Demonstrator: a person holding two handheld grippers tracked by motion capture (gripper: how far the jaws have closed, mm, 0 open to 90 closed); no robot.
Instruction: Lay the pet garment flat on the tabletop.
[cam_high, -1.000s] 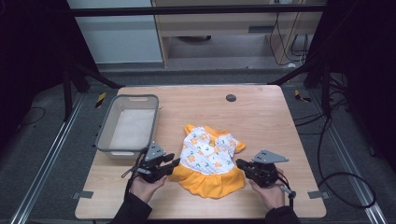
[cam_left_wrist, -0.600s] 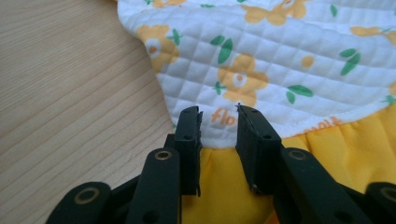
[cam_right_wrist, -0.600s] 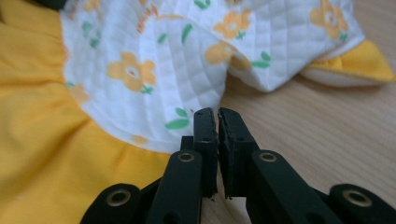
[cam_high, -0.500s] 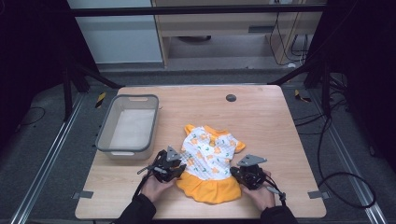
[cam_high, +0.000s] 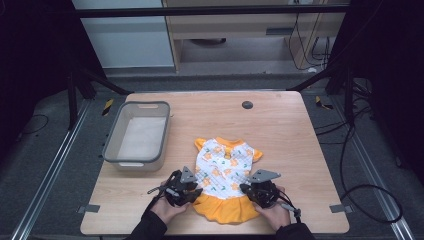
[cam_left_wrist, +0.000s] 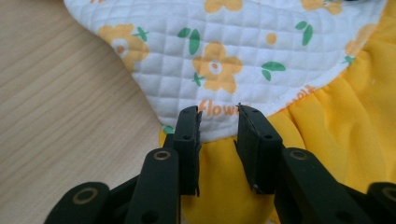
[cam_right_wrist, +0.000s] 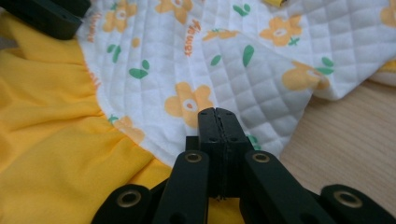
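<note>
Now | dress (cam_high: 225, 175) flat, surface's (cam_high: 290, 130) 6 o'clock | left hand-held gripper (cam_left_wrist: 218, 122) released over waist seam | right hand-held gripper (cam_right_wrist: 216, 116) clenched, grasp unclear | risk: uneven pinch bunches skirt

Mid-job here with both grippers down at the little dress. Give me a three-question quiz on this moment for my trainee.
1. True or false: the dress lies inside the grey bin.
2. Which gripper has its jaws pressed together? A) left gripper B) right gripper
3. Fill in: the left gripper's jaws stand apart over the seam where the white quilted top meets the ____ skirt.

Key
1. False: it lies flat on the table, beside the bin.
2. B: its jaws meet at the quilted edge; whether cloth is pinched between them cannot be told.
3. Yellow.
</note>
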